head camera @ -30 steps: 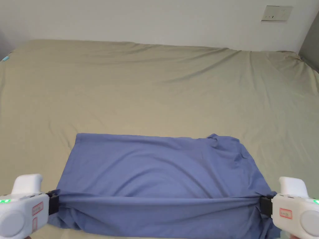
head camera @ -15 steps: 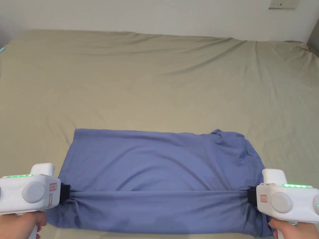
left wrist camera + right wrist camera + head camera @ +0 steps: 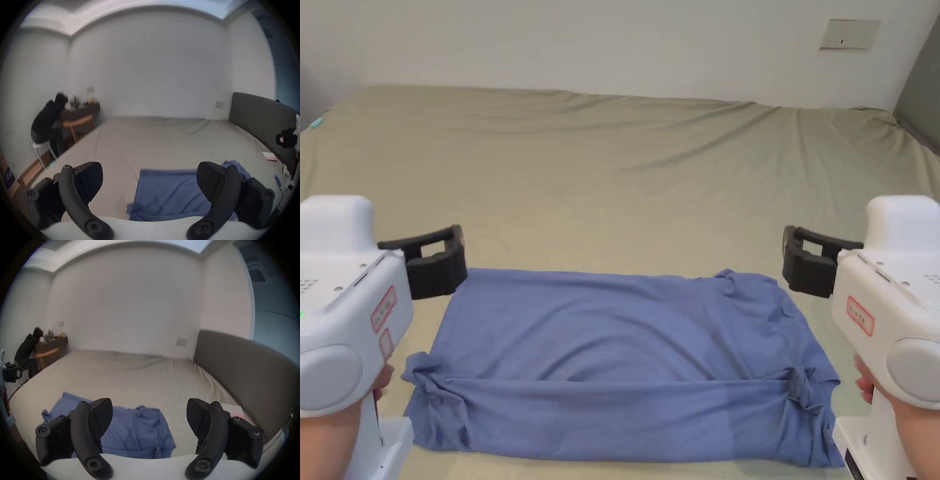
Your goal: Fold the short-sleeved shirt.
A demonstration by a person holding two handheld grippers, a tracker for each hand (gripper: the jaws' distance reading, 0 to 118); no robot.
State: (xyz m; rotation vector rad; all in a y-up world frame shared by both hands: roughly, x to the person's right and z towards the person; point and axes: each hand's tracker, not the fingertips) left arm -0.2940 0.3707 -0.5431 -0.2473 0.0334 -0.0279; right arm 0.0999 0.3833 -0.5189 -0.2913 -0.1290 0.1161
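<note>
**Head view: blue shirt lies folded on the bed, both grippers raised with jaws apart**

Head view shows the blue short-sleeved shirt (image 3: 619, 356) lying on the olive-tan bed sheet (image 3: 612, 175), spread wide from side to side, with its near portion doubled over into a long horizontal band. The band's two ends are bunched into small knots of cloth at about 8 o'clock and 4 o'clock of the garment. The left gripper (image 3: 434, 262) sits off the shirt's far left corner at 10 o'clock, and the right gripper (image 3: 809, 269) off the far right corner at 2 o'clock; both hang above the bed, apart from the cloth.

From the left gripper view, its two black jaws stand wide apart with nothing between them; the shirt (image 3: 168, 193) lies beyond, below the gap and toward the right jaw. From the right gripper view, the jaws are likewise spread and bare, and the shirt (image 3: 136, 428) lies beyond the left jaw, toward 7 o'clock of the gap.

A grey headboard (image 3: 240, 369) borders the bed at 3 o'clock. A person in dark clothes (image 3: 47, 123) sits at a desk at 9 o'clock.
</note>
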